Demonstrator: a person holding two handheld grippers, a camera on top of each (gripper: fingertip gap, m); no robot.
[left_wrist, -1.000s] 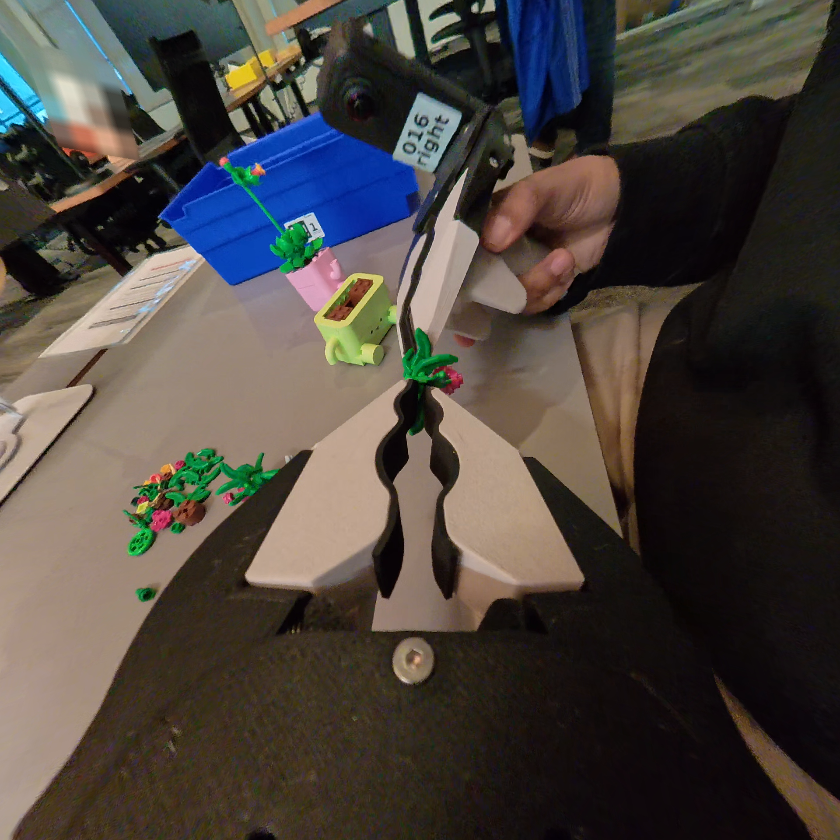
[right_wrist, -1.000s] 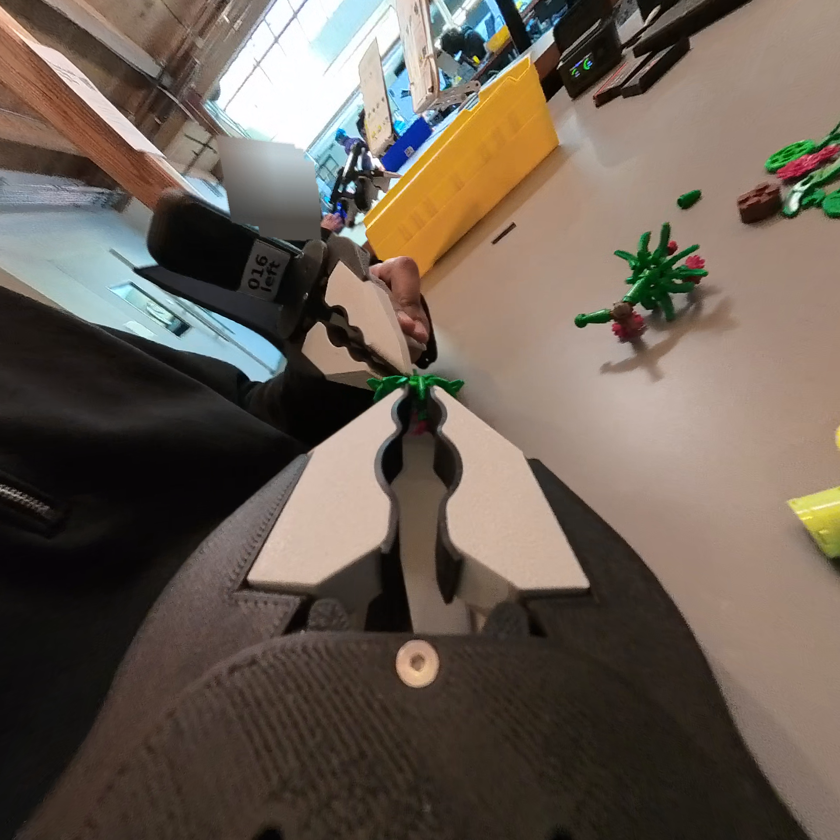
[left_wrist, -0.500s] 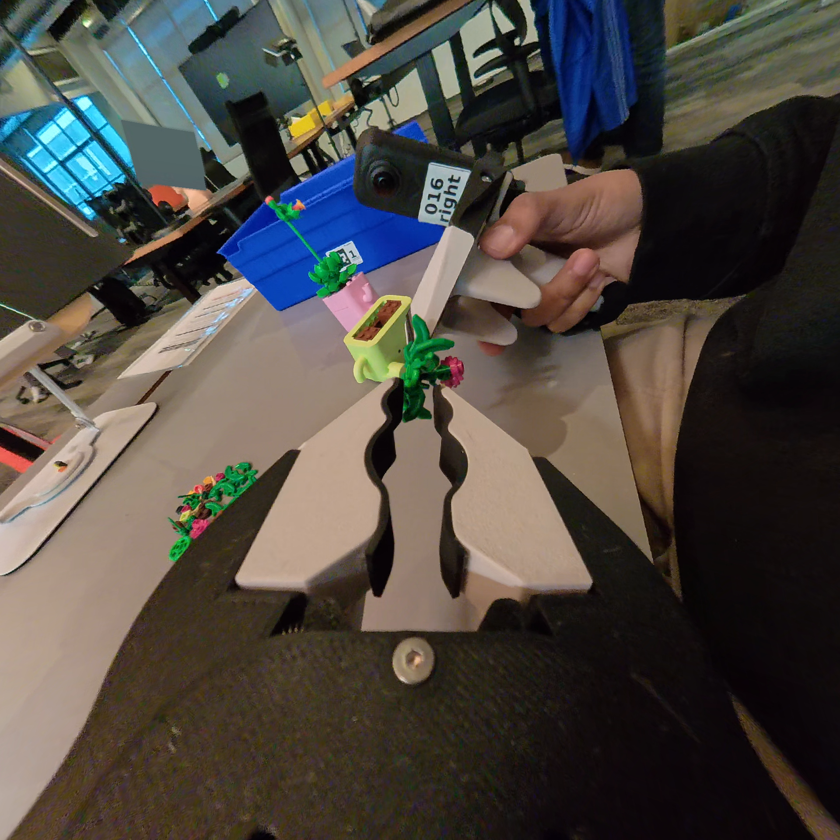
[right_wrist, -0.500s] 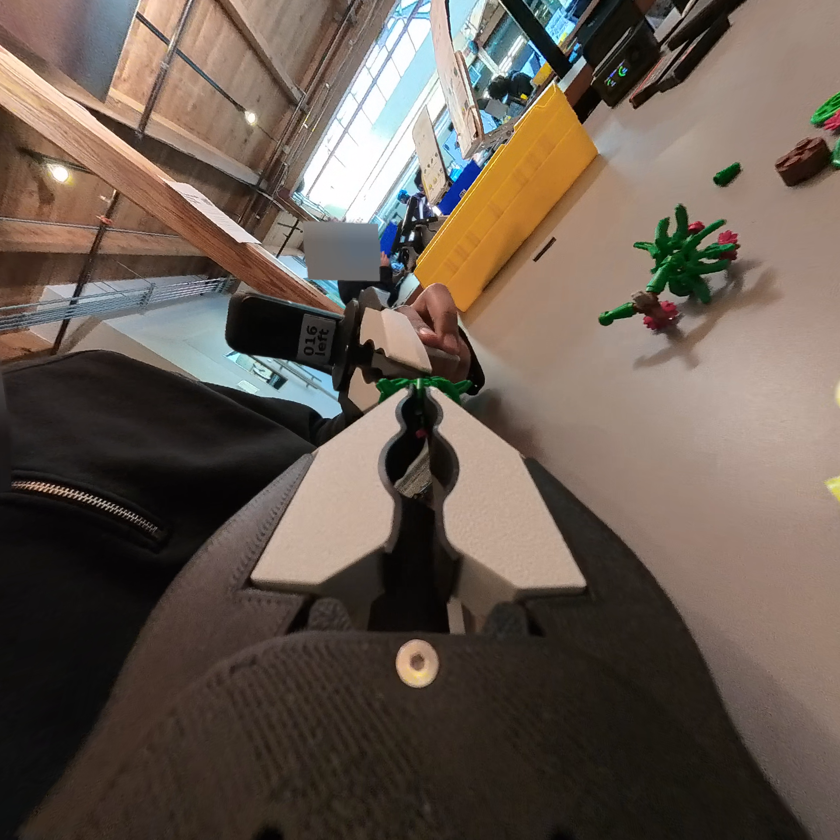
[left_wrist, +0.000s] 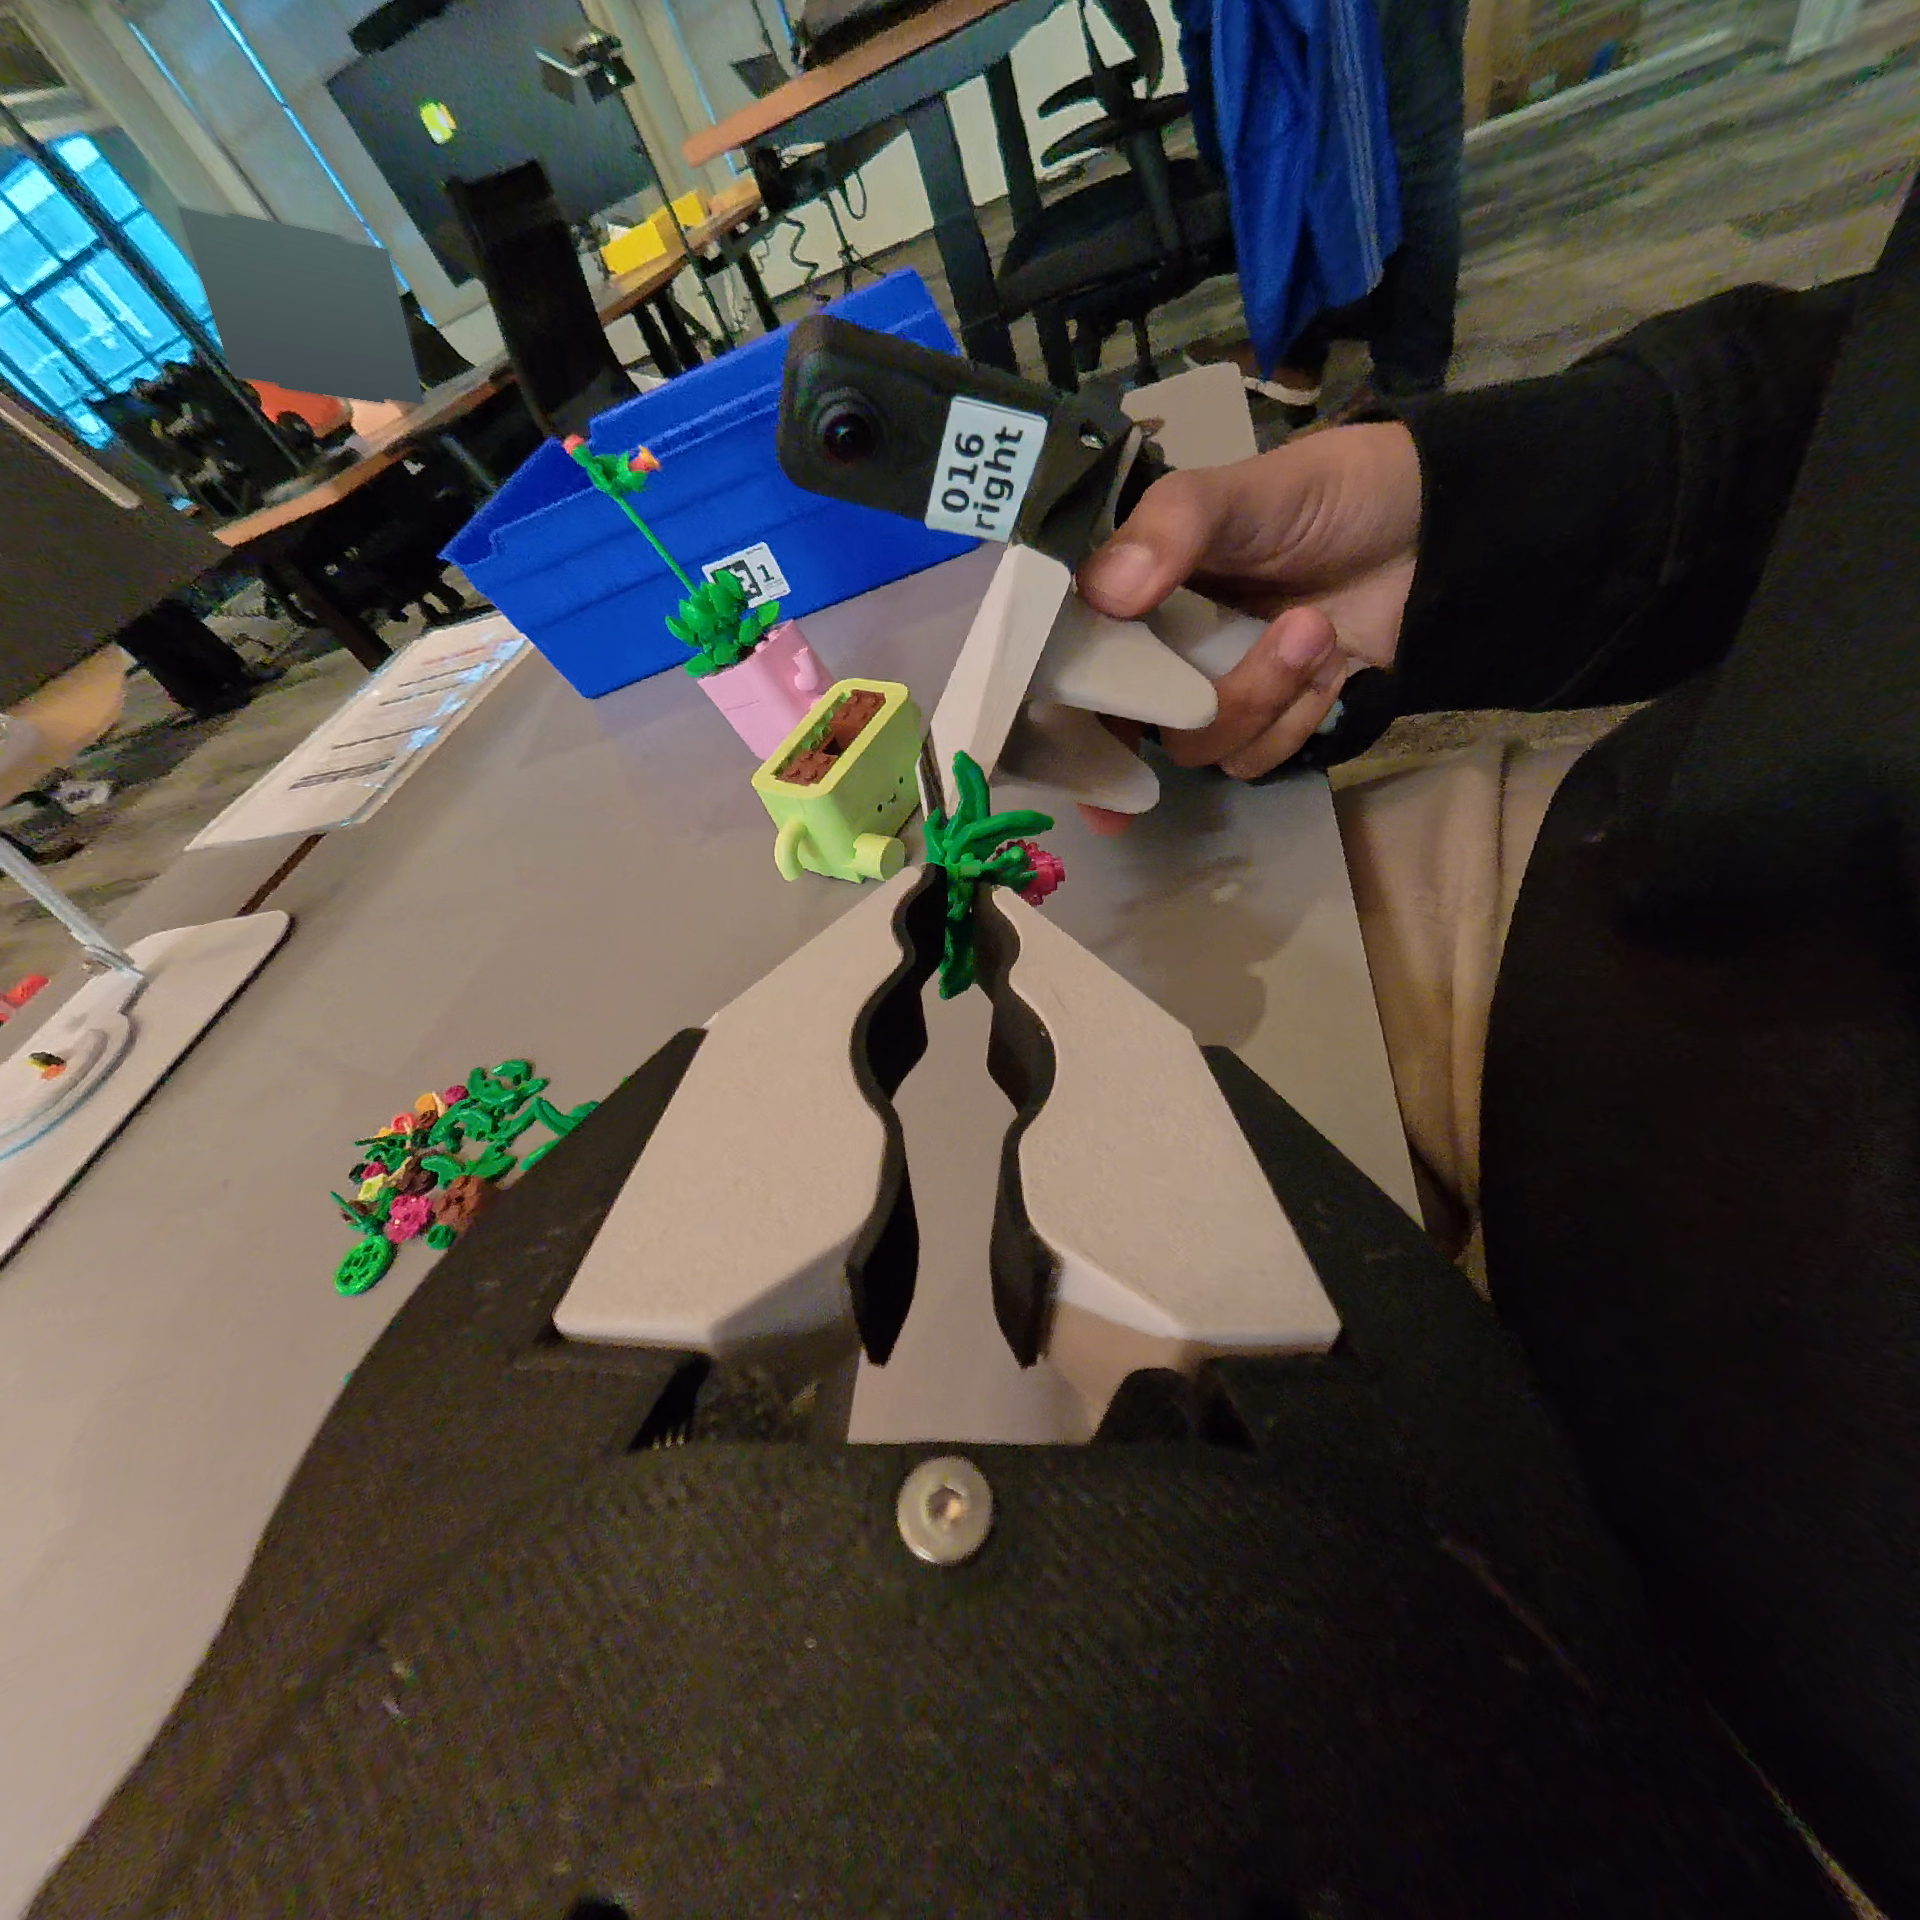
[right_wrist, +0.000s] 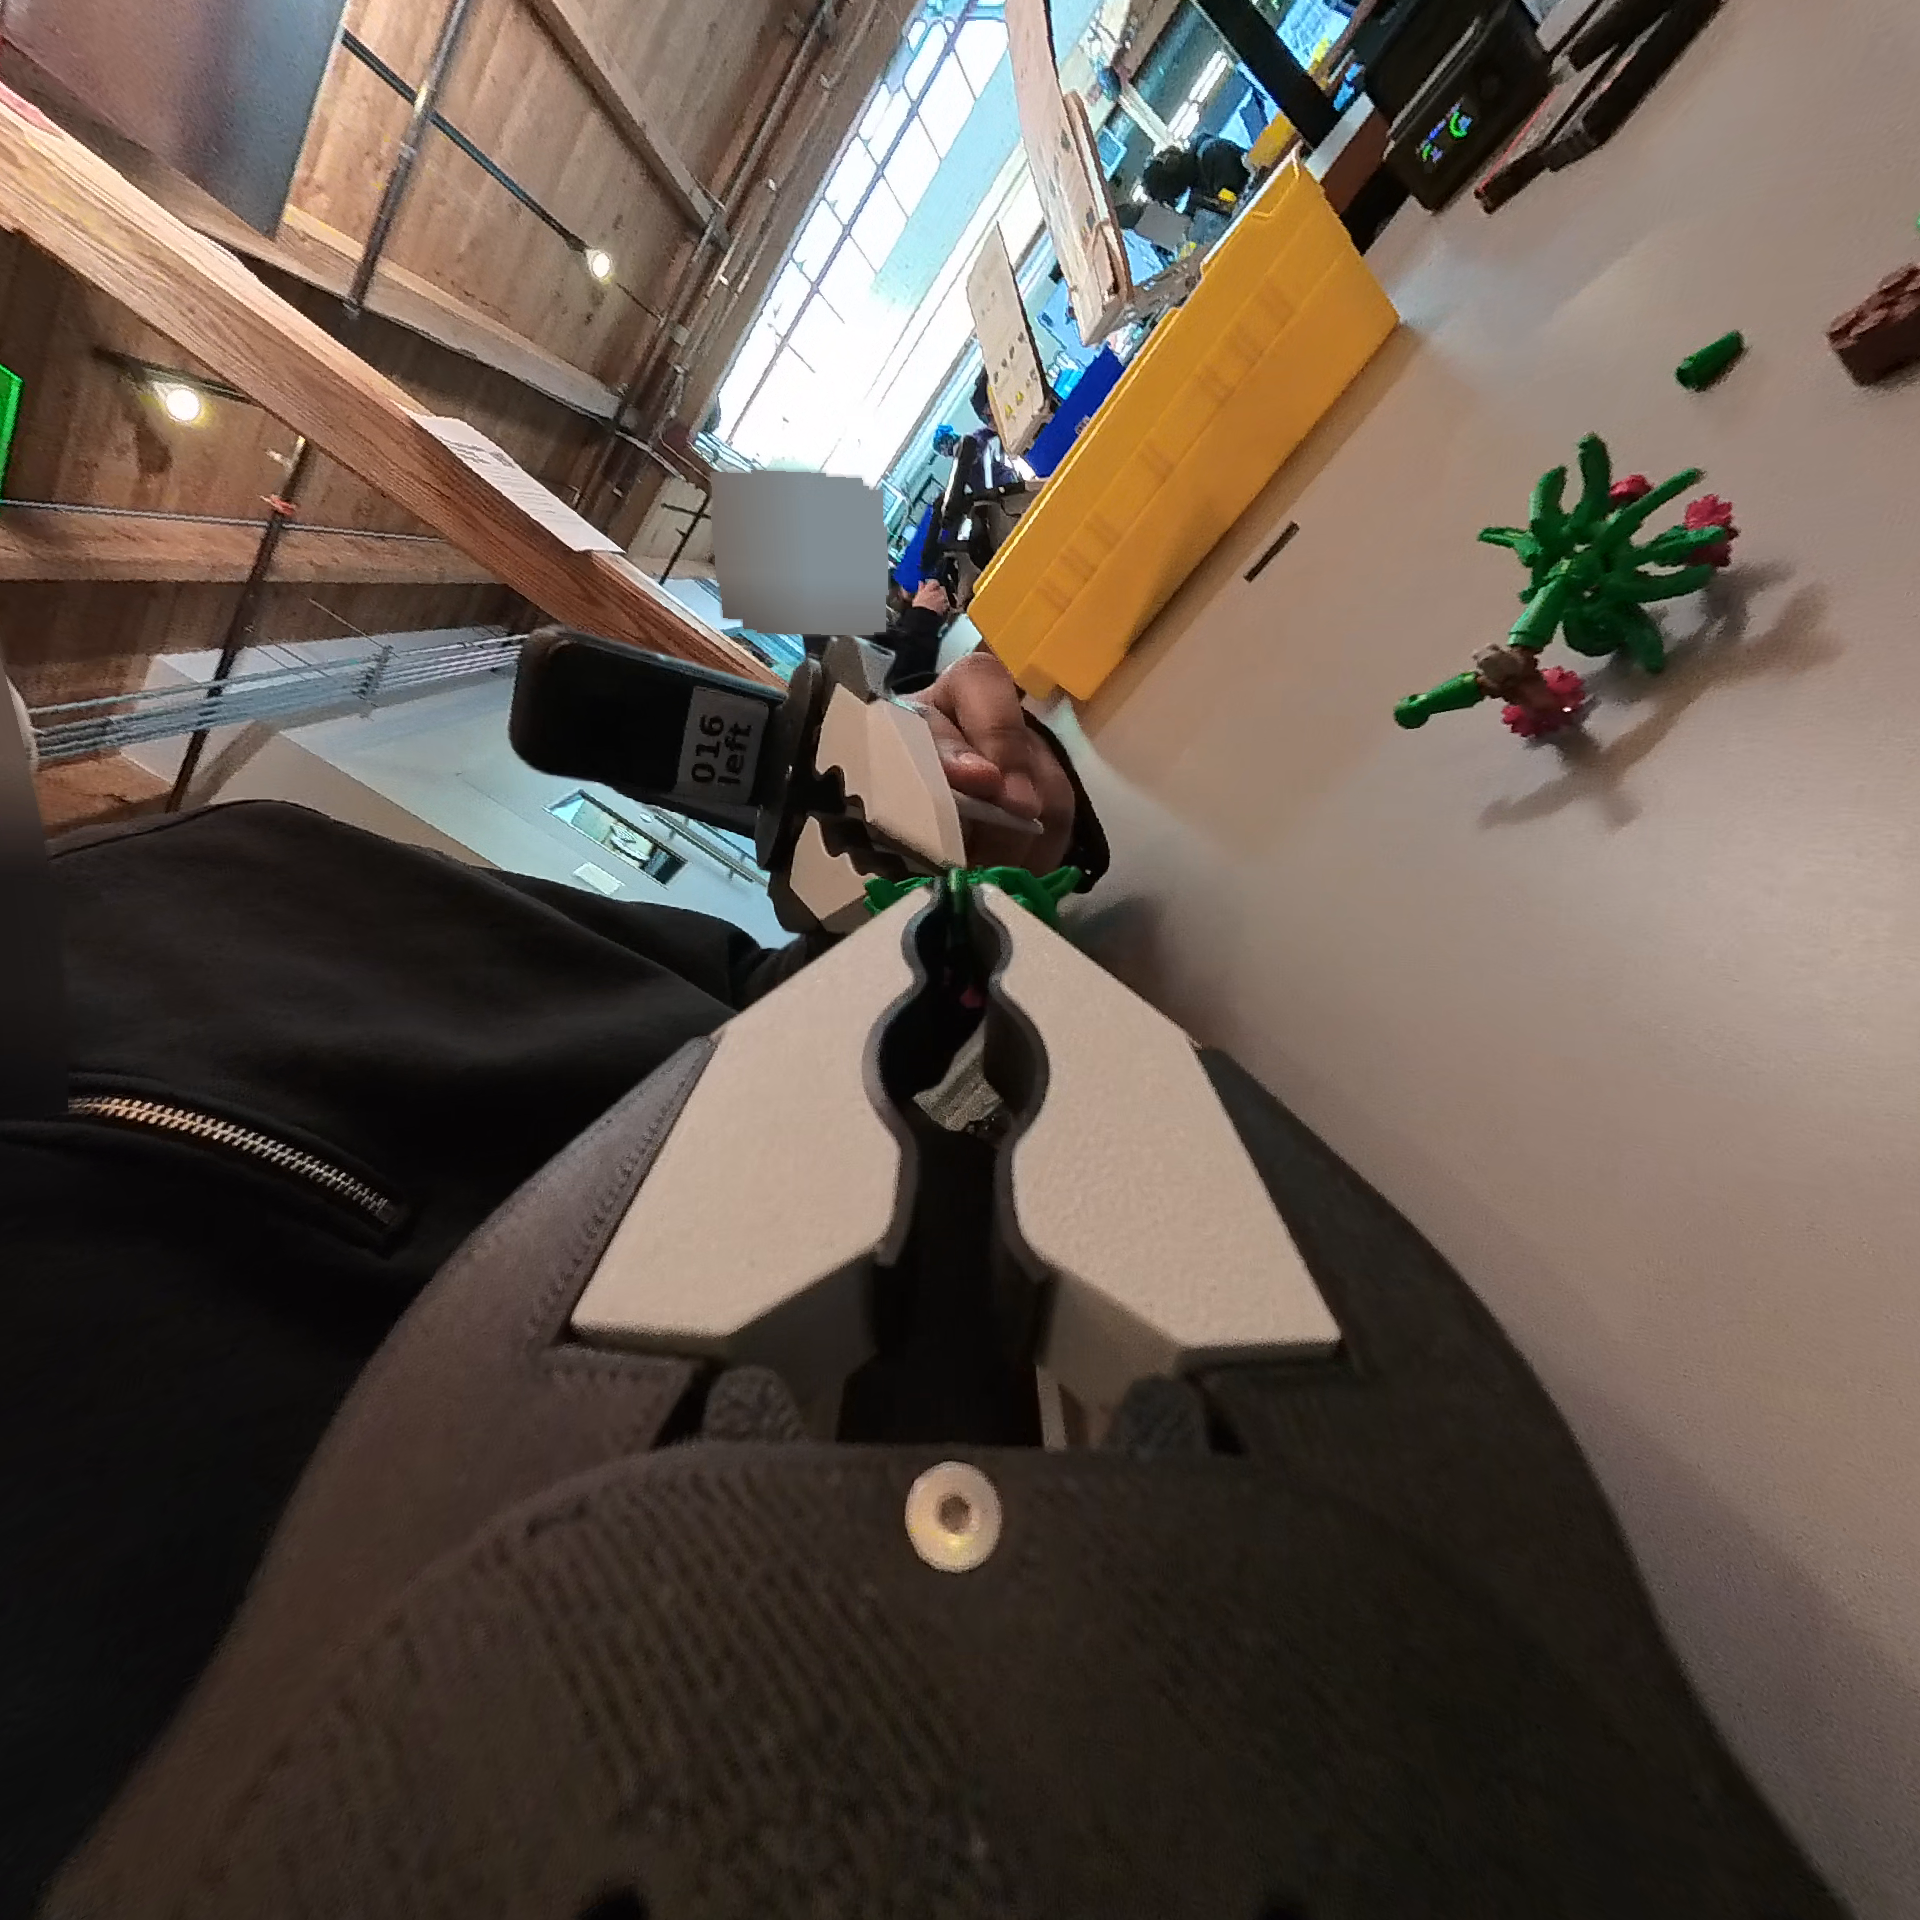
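Plant sprig (left_wrist: 971, 847), green with a pink bloom, sits above the grey table (left_wrist: 520, 883), clamped at its stem by the left gripper (left_wrist: 961, 914) and at its leaves by the right gripper (right_wrist: 961, 902). Just behind stand a lime pot (left_wrist: 842, 774), pink pot (left_wrist: 764, 681) and blue bin (left_wrist: 665, 530); loose pieces (left_wrist: 442, 1164) lie left.

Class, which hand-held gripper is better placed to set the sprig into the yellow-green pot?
Probably right: the right hand-held gripper pinches the sprig at its top beside the yellow-green pot, while the left hand-held gripper covers its stem.
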